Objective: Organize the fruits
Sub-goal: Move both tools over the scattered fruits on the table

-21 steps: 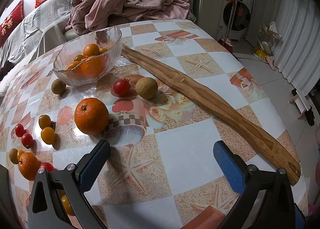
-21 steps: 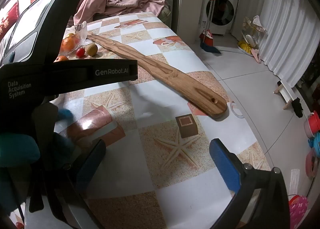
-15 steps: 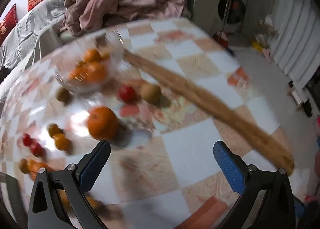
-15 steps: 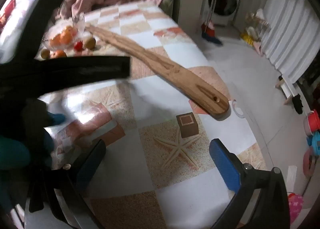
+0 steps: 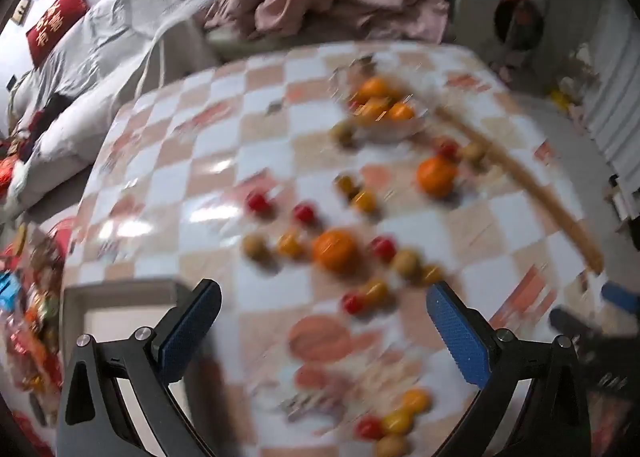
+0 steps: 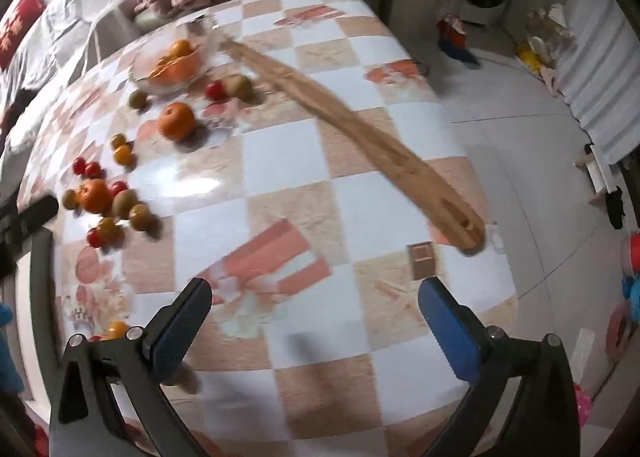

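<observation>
Working left to right, we hold the left gripper (image 5: pixel 322 317) and right gripper (image 6: pixel 314 311) wide and empty over the table (image 6: pixel 400 177); small tomatoes (image 6: pixel 93 168) look squashy, oranges (image 6: pixel 177 121) firm, round, roll-prone, gripped across their middles, near the far-edge glass bowl (image 6: pixel 170 67).

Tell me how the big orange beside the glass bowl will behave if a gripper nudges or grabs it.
The orange looks round and sits loose on the glossy table, so a nudge would probably roll it, perhaps toward the bowl. Its rind looks firm, so it should take a moderate squeeze. It seems wider than the small fruits, so the open right gripper would likely need most of its spread.
</observation>
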The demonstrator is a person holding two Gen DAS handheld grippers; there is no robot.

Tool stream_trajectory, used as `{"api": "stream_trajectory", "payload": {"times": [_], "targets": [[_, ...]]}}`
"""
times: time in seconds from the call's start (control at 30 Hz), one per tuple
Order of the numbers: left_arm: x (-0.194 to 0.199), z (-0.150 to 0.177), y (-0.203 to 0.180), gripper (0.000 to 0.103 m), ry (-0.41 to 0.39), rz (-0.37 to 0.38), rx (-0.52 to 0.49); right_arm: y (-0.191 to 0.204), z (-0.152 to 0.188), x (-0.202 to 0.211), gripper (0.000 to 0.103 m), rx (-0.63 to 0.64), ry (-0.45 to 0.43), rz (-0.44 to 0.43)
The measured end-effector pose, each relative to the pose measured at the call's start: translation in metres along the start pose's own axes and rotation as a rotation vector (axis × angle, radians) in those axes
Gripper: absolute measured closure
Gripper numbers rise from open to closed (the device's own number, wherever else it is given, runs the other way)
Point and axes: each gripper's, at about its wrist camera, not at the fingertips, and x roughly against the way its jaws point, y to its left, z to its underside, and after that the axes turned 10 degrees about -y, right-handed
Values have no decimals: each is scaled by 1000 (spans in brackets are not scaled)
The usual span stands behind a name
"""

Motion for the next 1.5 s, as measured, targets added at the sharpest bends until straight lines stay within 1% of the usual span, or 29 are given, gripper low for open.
{"api": "stream_trajectory", "payload": {"times": [0.07, 0.13, 0.23, 0.4, 0.57, 0.77, 1.2, 1.5], "targets": [[-3, 9, 9, 0, 39, -2, 15, 10, -3, -1, 0, 4, 7, -28], [-4, 16, 19, 0, 69, 6, 41, 21, -3, 3, 0, 15, -8, -36], [-6, 16, 22, 0, 101, 2, 58, 34, -4, 6, 0, 27, 8, -53], [-8, 17, 23, 0, 117, -3, 65, 45, -7, 5, 0, 21, 50, -107], [-13, 19, 24, 0, 131, -8, 65, 55, -10, 5, 0, 66, 54, -100], [-17, 22, 25, 0, 144, -14, 67, 53, -10, 1, 0, 52, 73, -105], [-24, 24, 23, 0, 150, -17, 59, 52, -6, 0, 0, 54, 80, -110], [-34, 29, 23, 0, 170, -24, 57, 50, -4, -3, 0, 50, 94, -109]]}}
